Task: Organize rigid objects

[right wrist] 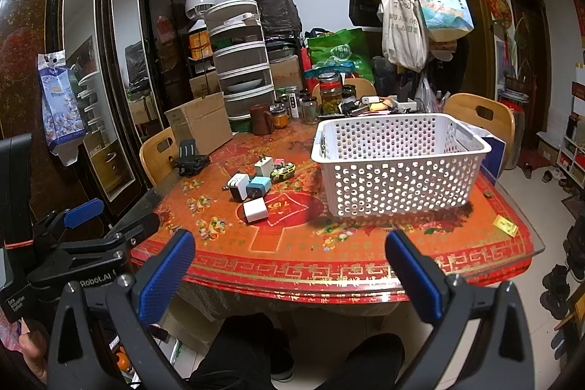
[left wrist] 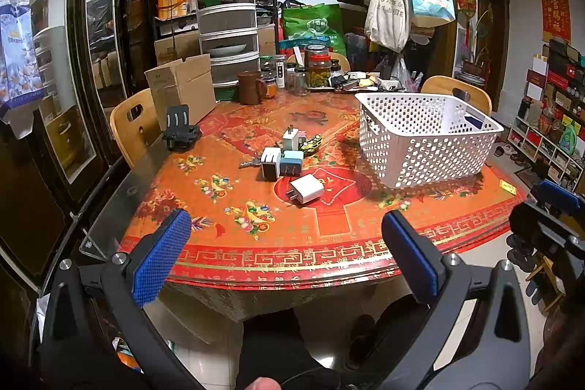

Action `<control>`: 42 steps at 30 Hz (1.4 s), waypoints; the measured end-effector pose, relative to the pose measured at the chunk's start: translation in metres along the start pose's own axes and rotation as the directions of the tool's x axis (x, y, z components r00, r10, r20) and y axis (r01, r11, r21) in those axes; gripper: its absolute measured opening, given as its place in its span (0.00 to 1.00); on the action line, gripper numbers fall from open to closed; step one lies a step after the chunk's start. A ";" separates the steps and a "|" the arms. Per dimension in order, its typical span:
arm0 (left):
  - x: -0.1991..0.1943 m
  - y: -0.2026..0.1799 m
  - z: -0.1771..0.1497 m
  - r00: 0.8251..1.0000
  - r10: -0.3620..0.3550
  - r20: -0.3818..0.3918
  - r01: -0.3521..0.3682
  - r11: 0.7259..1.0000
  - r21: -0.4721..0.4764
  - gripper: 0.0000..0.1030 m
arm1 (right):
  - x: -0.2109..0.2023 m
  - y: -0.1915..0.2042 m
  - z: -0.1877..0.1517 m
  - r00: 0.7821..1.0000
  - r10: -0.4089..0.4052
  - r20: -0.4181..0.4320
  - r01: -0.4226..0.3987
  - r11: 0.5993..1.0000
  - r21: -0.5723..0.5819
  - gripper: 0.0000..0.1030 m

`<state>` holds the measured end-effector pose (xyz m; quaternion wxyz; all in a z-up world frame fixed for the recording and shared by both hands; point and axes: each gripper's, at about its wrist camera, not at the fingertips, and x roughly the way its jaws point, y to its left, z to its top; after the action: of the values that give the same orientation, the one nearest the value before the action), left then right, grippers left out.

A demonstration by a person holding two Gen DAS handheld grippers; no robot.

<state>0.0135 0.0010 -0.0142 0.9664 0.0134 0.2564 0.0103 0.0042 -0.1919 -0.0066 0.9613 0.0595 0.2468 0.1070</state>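
Several plug chargers lie in a cluster mid-table: a white one [left wrist: 306, 189] nearest me, a light-blue one [left wrist: 291, 162], a black-and-white one [left wrist: 270, 163] and a white one [left wrist: 291, 138] behind. A yellow-green toy car [left wrist: 310, 144] and keys [left wrist: 249, 164] lie beside them. A white perforated basket [left wrist: 424, 137] stands to the right. The cluster [right wrist: 254, 185] and the basket [right wrist: 398, 163] also show in the right wrist view. My left gripper [left wrist: 287, 253] and right gripper [right wrist: 290, 267] are both open and empty, held off the table's near edge.
A red patterned round table [left wrist: 329, 243] has wooden chairs [left wrist: 133, 125] around it. A black phone holder [left wrist: 181, 130], a cardboard box [left wrist: 182, 86], a brown mug [left wrist: 250, 87] and jars [left wrist: 320, 68] stand at the back. A small yellow tag [right wrist: 505, 225] lies at the right edge.
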 end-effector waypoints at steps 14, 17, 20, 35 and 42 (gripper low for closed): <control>0.110 0.041 0.020 0.985 0.104 -0.136 -0.113 0.992 -0.060 1.00 | 0.078 -0.193 0.071 0.948 -0.298 -0.111 0.309 0.946 0.098 1.00; 0.142 0.052 0.025 0.976 0.107 -0.189 -0.122 0.990 -0.071 1.00 | 0.117 -0.252 0.095 0.926 -0.321 -0.197 0.352 0.924 0.147 0.99; 0.171 0.056 0.024 0.962 0.029 -0.271 -0.052 0.996 -0.075 1.00 | 0.162 -0.303 0.110 0.890 -0.353 -0.289 0.407 0.900 0.158 0.78; 0.240 0.035 0.014 0.942 0.029 -0.334 -0.041 0.999 -0.027 1.00 | 0.230 -0.316 0.102 0.872 -0.279 -0.403 0.362 0.920 0.147 0.07; 0.257 0.002 0.016 0.944 -0.012 -0.331 0.011 1.000 -0.005 1.00 | 0.232 -0.312 0.104 0.867 -0.303 -0.396 0.384 0.913 0.141 0.06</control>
<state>0.2446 0.0095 -0.1280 0.9098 0.0087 0.4149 0.0071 0.3088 -0.4467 -0.0755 0.8897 0.0968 0.4381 -0.0848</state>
